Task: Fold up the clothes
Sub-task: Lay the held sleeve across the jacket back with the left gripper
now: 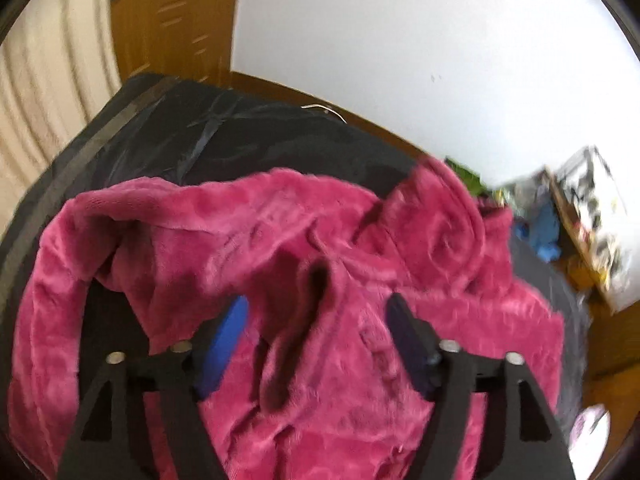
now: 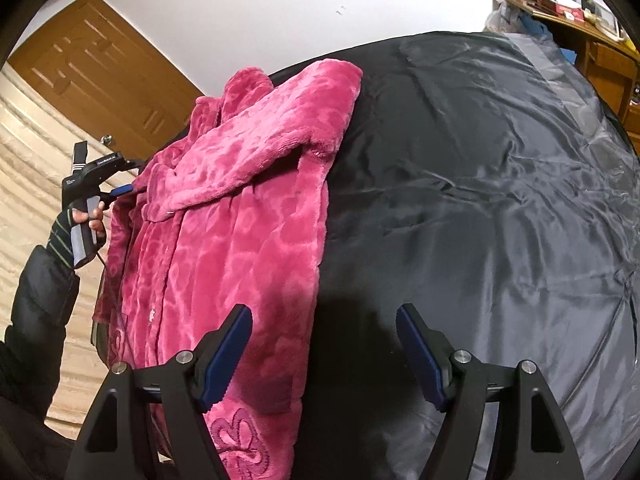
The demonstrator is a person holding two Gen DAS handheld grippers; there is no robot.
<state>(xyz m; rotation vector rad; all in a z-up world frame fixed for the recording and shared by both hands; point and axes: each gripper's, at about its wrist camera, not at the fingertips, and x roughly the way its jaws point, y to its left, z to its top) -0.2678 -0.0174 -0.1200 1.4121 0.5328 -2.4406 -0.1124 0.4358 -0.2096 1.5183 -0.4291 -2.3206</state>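
A plush pink robe [image 1: 320,260] lies crumpled on a black satin sheet [image 1: 240,140]. My left gripper [image 1: 316,310] hangs open just above it, with a raised fold of the robe between the blue pads [image 1: 230,332] and neither pad pressing on it. In the right wrist view the robe [image 2: 240,200] lies lengthwise along the sheet's [image 2: 480,160] left side, one sleeve folded across its top. My right gripper [image 2: 324,314] stands open over the sheet beside the robe's right edge, holding nothing. A hand [image 2: 86,220] holds the left gripper [image 2: 126,189] at the robe's far left edge.
A wooden door [image 2: 100,72] stands behind the bed on the left, next to a cream ribbed surface [image 1: 40,100]. A cluttered wooden desk [image 2: 580,20] is at the far right. Bare black sheet stretches to the right of the robe.
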